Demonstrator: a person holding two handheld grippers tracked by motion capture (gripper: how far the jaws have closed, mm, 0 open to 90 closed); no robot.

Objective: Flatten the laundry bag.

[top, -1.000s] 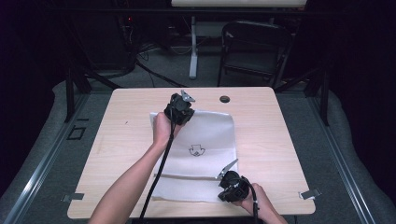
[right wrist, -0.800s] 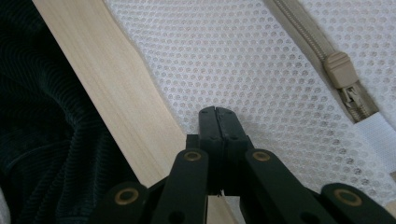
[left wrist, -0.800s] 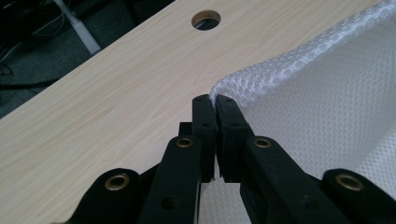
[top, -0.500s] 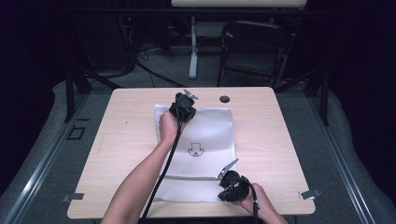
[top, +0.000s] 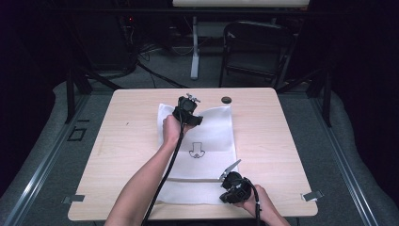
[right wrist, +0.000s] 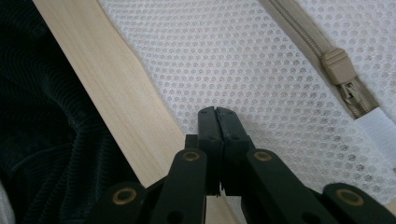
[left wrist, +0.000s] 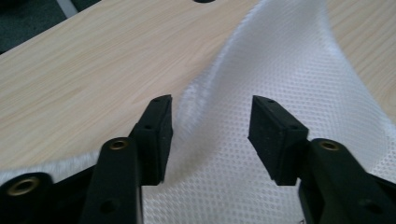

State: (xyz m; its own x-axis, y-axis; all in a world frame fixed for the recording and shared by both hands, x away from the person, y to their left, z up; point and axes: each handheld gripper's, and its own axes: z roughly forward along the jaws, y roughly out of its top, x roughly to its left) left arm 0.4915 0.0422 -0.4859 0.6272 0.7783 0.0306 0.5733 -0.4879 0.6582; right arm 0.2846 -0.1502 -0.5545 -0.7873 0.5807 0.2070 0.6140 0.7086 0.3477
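the mesh bag [top: 200, 155] lies flat mid-table, long axis running 12 to 6. the left gripper [top: 187, 113] sits at its 12 o'clock edge, jaws just opened, the raised edge between them unpinched. the right gripper [top: 234, 187], at 5 o'clock, is pressed together.

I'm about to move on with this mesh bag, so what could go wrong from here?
1. The left hand-held gripper has just been opening; its pads no longer press the mesh bag, whose raised far edge may drop and crease.
2. The right hand-held gripper is shut at the bag's near edge beside the zipper pull; pulling could drag the whole bag along the table.
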